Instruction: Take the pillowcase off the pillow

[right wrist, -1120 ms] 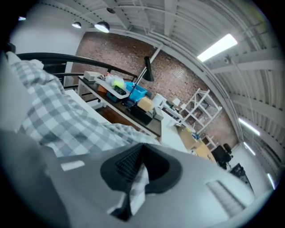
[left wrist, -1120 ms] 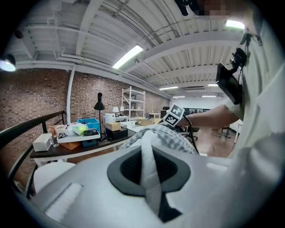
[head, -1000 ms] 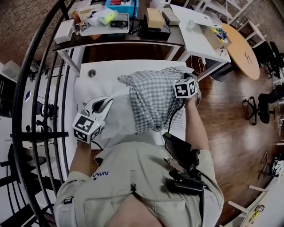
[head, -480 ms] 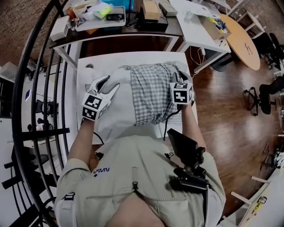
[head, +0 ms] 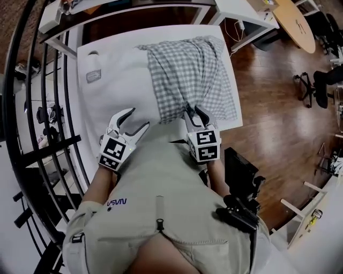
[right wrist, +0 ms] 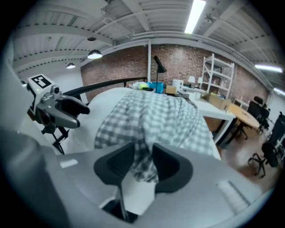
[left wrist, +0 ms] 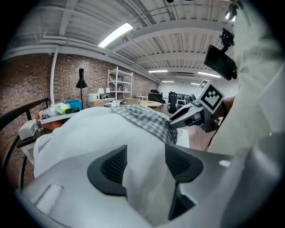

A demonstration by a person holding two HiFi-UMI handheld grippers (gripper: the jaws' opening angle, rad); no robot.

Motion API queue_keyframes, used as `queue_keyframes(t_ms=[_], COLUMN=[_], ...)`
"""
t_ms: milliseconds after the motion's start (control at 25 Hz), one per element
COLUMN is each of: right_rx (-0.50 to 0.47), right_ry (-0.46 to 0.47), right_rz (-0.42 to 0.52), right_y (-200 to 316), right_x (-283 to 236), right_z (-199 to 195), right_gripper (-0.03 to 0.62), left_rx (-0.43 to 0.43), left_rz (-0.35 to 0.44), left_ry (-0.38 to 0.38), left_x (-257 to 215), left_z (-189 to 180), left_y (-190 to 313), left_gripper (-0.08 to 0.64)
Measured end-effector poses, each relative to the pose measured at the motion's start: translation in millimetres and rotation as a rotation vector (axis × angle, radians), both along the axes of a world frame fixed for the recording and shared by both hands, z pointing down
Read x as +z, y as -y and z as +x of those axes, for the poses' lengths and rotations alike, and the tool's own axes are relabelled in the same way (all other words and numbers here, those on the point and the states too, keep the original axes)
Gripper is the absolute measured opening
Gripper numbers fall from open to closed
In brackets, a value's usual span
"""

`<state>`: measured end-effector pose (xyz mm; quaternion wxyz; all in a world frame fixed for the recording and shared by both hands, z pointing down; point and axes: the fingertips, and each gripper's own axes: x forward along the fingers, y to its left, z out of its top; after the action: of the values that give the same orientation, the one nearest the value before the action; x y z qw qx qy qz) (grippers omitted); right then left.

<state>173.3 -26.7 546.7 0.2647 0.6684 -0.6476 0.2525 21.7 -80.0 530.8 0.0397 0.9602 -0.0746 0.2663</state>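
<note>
A white pillow [head: 115,80] lies on the white table [head: 81,112], its right part under a checked pillowcase [head: 190,69]. My left gripper [head: 138,118] is at the pillow's near edge. In the left gripper view its jaws [left wrist: 146,162] have just been opening and stand apart over the pillow [left wrist: 89,129], with white fabric between them. My right gripper [head: 194,111] is at the pillowcase's near hem. Its jaws [right wrist: 143,162] have also just been opening, and a fold of the pillowcase [right wrist: 156,116] hangs loose between the pads.
A black railing [head: 32,107] runs along the table's left side. Wooden floor [head: 268,107] lies to the right, with a black chair [head: 321,80] and a round wooden table [head: 300,27]. A cluttered desk [head: 134,5] stands behind the table.
Both grippers have drawn back toward me, from the pillow's far and middle parts to its near edge. Both sets of jaws, shut before, now stand apart. The head view has tipped downward.
</note>
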Motion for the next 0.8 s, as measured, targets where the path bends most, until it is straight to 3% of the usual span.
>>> queue_keyframes(t_ms=[120, 240, 320, 400, 480, 640, 800], right_rx=[-0.038, -0.052, -0.048, -0.033, -0.012, 0.077, 0.131], right_ry=[0.015, -0.058, -0.117, -0.164, -0.204, -0.327, -0.491], right_rz=[-0.054, -0.089, -0.107, -0.108, -0.092, -0.036, 0.009], right_y=[-8, -5, -2, -3, -8, -18, -14], right_x=[25, 41, 45, 43, 35, 5, -27], right_z=[-28, -35, -32, -27, -19, 18, 60], right_gripper=[0.164, 0.165, 0.119, 0.031, 0.014, 0.011, 0.011], left_rx=[0.028, 0.024, 0.016, 0.015, 0.011, -0.01, -0.062], left_rz=[0.006, 0.019, 0.049, 0.081, 0.102, 0.15, 0.136], left_ry=[0.055, 0.117, 0.145, 0.145, 0.112, -0.005, -0.11], left_x=[27, 56, 68, 65, 47, -18, -60], left_z=[3, 1, 2, 5, 6, 5, -5], left_y=[-12, -12, -7, -1, 4, 24, 48], left_gripper=[0.293, 0.286, 0.218, 0.091, 0.02, 0.015, 0.014])
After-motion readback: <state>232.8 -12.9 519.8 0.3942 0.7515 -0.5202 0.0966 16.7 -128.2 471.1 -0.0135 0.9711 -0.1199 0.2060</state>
